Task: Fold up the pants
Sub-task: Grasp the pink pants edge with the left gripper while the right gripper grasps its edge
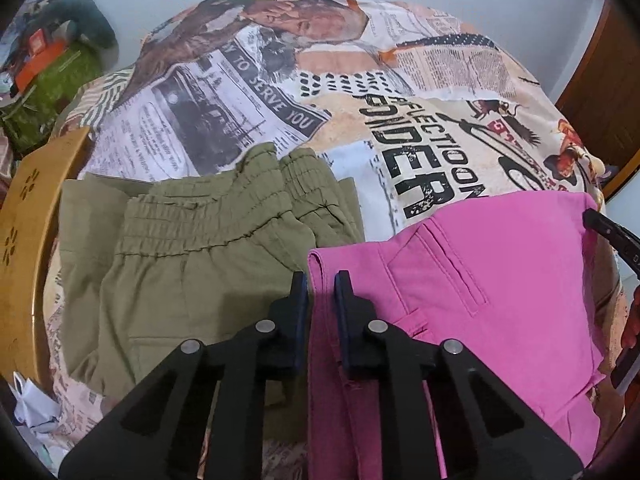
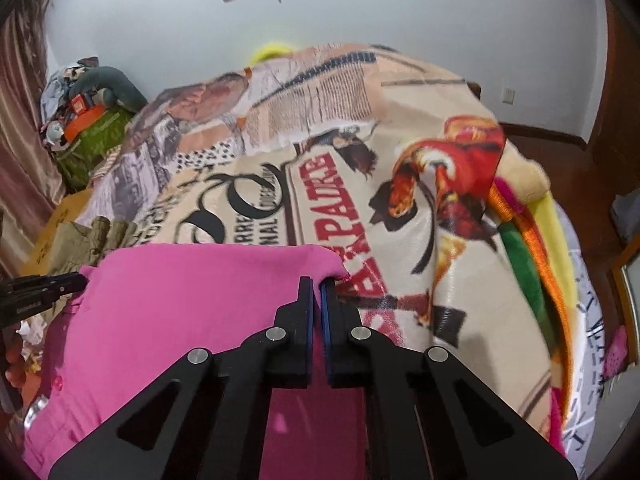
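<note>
Pink pants (image 1: pixel 500 280) lie on a bed, waist end toward the far side, with a welt pocket showing. My left gripper (image 1: pixel 321 280) is shut on their left folded edge, pink cloth filling the narrow gap between the pads. In the right wrist view my right gripper (image 2: pixel 317 284) is shut on the far right corner of the pink pants (image 2: pixel 192 320), which is lifted slightly off the blanket. Each gripper shows in the other's view: the right gripper (image 1: pixel 590 216) at the right edge, the left gripper (image 2: pixel 82 280) at the left edge. Olive pants (image 1: pixel 192 260) with an elastic waist lie folded beside the left gripper.
A newspaper-print blanket (image 1: pixel 400 100) covers the bed. A wooden chair back (image 1: pixel 28 240) stands at the left, with crumpled paper (image 1: pixel 32 404) below it. A green bag with clutter (image 2: pixel 96 136) sits by the wall. Bright folded blankets (image 2: pixel 532 260) lie at the bed's right edge.
</note>
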